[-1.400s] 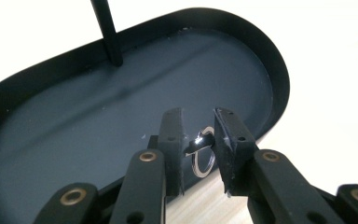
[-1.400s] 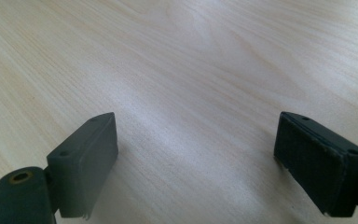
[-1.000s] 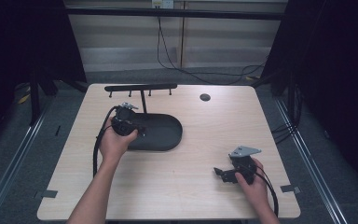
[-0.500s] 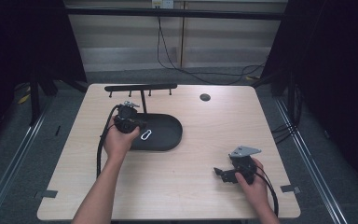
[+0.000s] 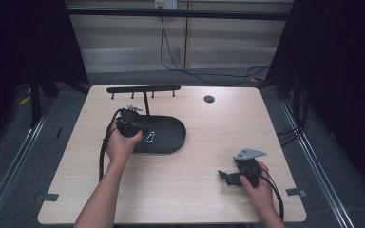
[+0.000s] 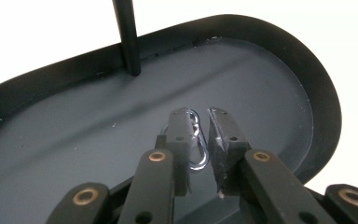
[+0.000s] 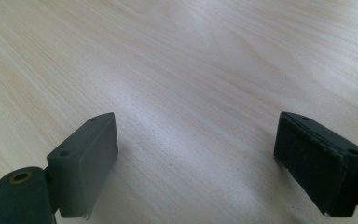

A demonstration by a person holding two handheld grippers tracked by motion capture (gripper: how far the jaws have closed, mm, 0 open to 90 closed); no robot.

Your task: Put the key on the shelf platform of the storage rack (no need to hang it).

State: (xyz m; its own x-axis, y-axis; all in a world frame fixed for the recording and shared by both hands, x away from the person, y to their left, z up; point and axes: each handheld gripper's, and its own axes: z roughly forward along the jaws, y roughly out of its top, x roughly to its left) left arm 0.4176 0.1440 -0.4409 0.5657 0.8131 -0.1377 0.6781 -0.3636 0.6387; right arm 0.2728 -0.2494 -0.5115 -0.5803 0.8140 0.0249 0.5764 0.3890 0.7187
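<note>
A small silver carabiner [image 6: 199, 140] lies on the black oval tray [image 6: 317, 93], seen from above as a bright loop [image 5: 151, 137] on the tray [image 5: 178, 137]. My left gripper [image 6: 204, 114] hangs low over it with the jaws a narrow gap apart. They have just been opening, and the carabiner sits between them against one pad while the other pad stands clear. In the high view the left gripper [image 5: 144, 134] points right across the tray. My right gripper [image 5: 224, 176] rests on the table at the front right, open and empty [image 7: 196, 140].
A thin black post [image 6: 127, 37] rises from the tray's far side and carries a crossbar with pegs [image 5: 142, 89]. A small black disc [image 5: 209, 99] lies near the table's back edge. Bare wood spreads between the tray and the right hand.
The carabiner, hidden under the left gripper a second ago, now shows on the tray by its tips. The left hand shifted slightly. The right hand stayed put.
</note>
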